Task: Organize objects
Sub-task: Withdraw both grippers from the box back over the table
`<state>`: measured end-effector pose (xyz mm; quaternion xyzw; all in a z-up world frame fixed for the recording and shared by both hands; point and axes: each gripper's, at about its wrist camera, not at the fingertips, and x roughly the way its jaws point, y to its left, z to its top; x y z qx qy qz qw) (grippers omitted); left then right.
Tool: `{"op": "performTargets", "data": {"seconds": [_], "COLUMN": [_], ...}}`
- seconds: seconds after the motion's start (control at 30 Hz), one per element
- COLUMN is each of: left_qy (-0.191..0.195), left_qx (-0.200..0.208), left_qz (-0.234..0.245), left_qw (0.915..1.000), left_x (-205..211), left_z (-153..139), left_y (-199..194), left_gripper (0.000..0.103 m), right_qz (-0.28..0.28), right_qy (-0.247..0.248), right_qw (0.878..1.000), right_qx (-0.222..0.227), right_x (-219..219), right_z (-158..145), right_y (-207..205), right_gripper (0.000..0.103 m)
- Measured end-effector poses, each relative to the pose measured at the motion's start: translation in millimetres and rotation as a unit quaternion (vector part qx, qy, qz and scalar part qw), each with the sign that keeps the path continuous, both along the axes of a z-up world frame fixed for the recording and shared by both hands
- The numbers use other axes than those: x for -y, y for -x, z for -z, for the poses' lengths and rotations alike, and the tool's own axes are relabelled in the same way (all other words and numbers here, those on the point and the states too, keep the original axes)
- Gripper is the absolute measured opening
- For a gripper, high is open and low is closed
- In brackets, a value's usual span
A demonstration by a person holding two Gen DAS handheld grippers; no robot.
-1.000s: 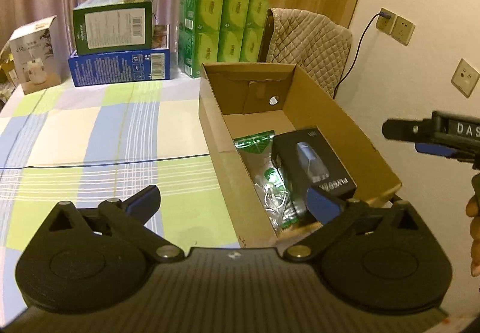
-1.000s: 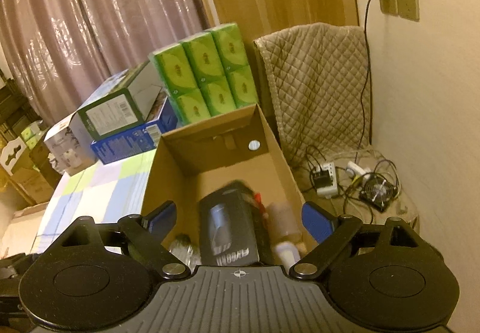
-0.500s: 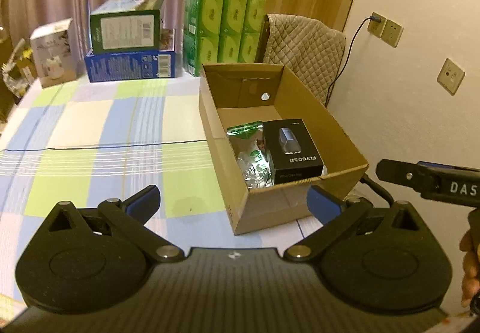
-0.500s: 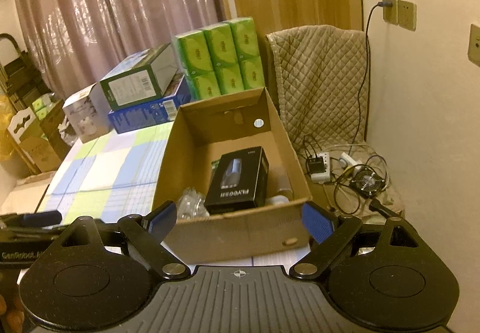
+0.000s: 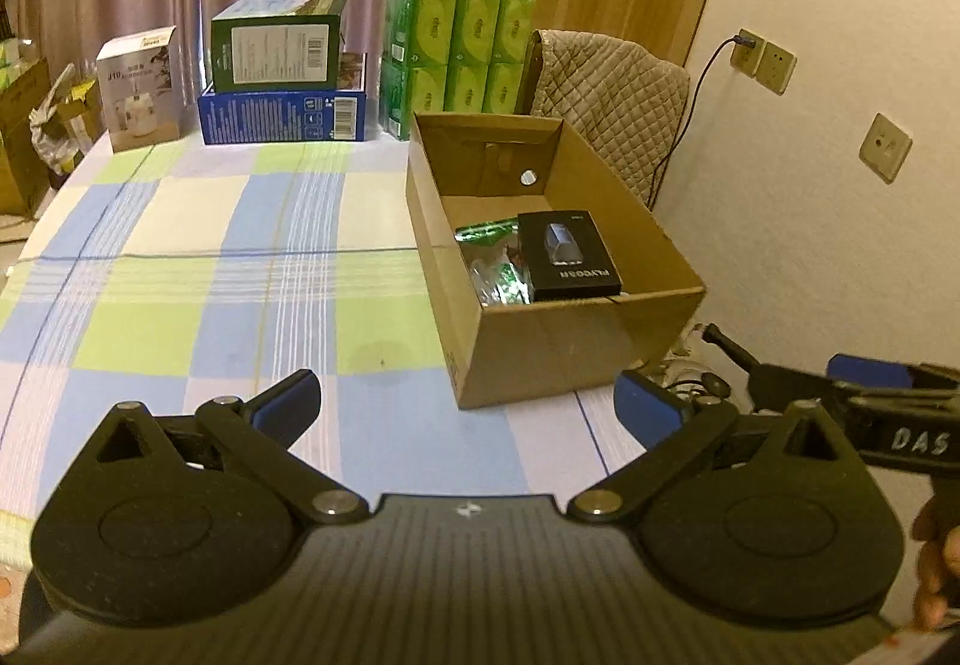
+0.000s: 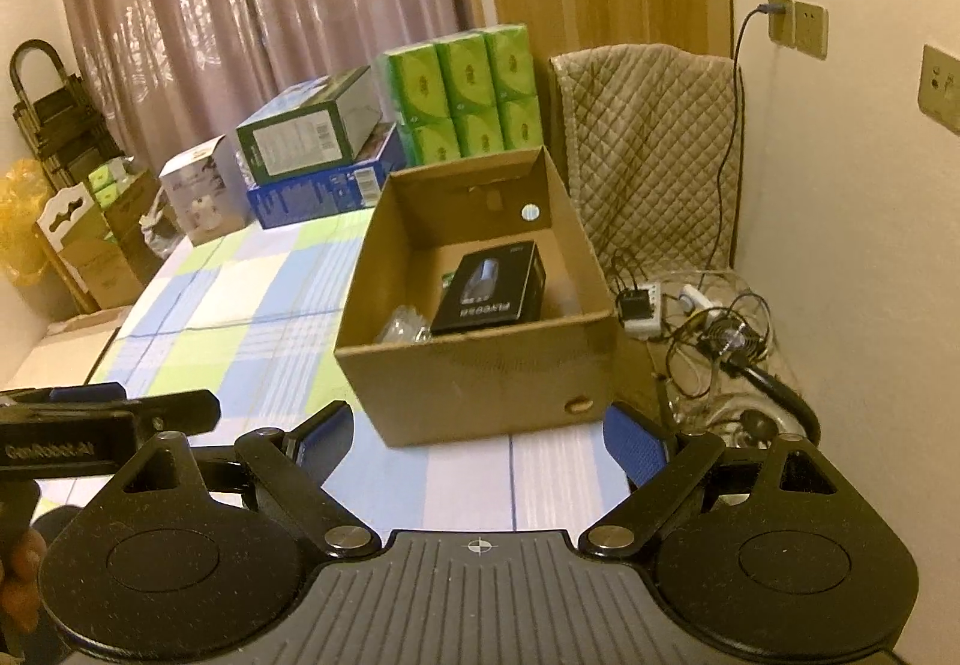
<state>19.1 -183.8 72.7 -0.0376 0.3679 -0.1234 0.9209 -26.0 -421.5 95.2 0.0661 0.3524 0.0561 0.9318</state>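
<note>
An open cardboard box (image 5: 576, 347) (image 6: 480, 383) stands at the right edge of the checked tablecloth. Inside it lie a black product box (image 5: 567, 254) (image 6: 489, 287) and a green-and-clear plastic packet (image 5: 492, 260) (image 6: 402, 326). My left gripper (image 5: 465, 401) hangs open above the near table edge, short of the box, with nothing between its fingers. My right gripper (image 6: 474, 437) is open too, empty, just in front of the box's near wall. In the left wrist view the right gripper's side shows at the right (image 5: 870, 413); in the right wrist view the left gripper shows at the left (image 6: 108, 419).
At the table's far end stand green tissue packs (image 5: 459, 47), a green carton on a blue one (image 5: 279, 83) and a white carton (image 5: 138, 89). A quilted chair (image 6: 648, 143) stands behind the box. Cables and a power strip (image 6: 690, 311) lie on the floor by the wall.
Both grippers have pulled back from over the cardboard box toward the near table edge. The box and its contents now look smaller and farther off. Both stay open.
</note>
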Motion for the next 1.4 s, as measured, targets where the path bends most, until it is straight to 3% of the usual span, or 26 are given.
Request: {"op": "performTargets", "data": {"seconds": [0.43, 1.4], "left_qy": [-0.009, -0.002], "left_qx": [-0.01, -0.019], "left_qz": [0.007, 0.004], "left_qw": [0.9999, 0.9998], "left_x": [-7.0, -9.1], "left_z": [9.5, 18.3], "left_y": [27.3, 18.4], "left_gripper": [0.102, 0.102], "right_qz": [-0.01, -0.012], "right_qy": [0.004, 0.005], "right_qw": [1.0, 1.0], "right_qx": [-0.007, -0.013], "right_x": [-10.0, -15.7], "right_z": [12.3, 17.8], "right_y": [18.2, 8.5], "right_gripper": [0.088, 0.088]}}
